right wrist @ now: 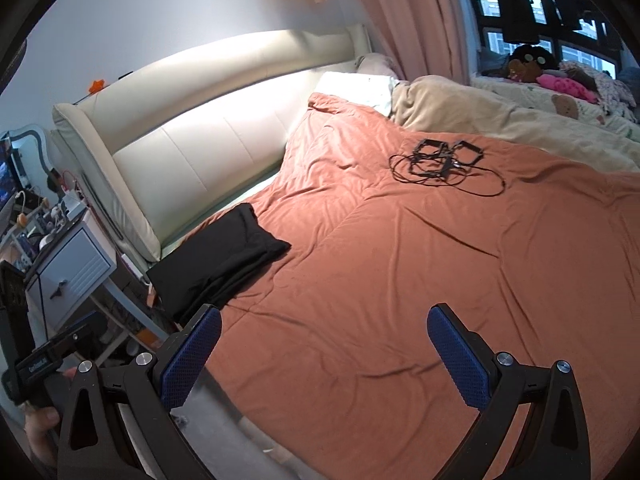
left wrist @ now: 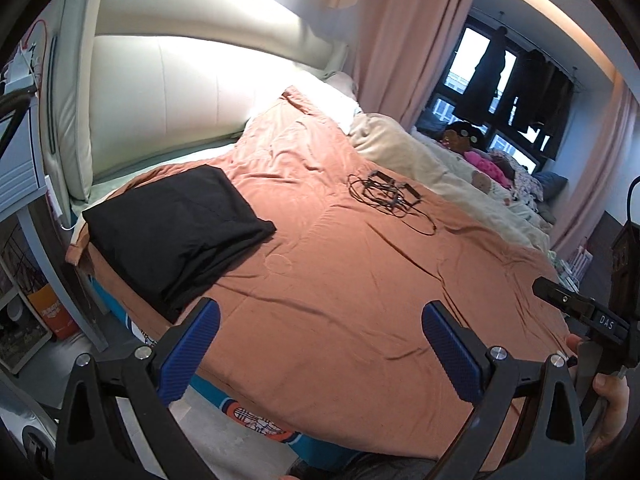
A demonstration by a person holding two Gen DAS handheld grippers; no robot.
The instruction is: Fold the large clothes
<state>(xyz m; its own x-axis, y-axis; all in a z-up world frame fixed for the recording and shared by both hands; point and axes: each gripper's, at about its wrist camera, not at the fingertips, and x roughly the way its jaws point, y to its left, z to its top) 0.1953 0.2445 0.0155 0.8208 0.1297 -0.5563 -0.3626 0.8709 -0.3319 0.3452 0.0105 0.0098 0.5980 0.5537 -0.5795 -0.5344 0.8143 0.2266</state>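
I see a big bed with an orange blanket spread flat over it. A folded black cloth lies near the blanket's left edge. A bunch of black wires sits farther back. A cream blanket lies crumpled along the far side.

The black folded garment covers the corner of the bed, so the orange cover under it is hidden, and its far folds cannot be told apart. The tangle of black cables is too small to tell what the 2 frames in it are. The hand on the right gripper is cut by the picture's edge.
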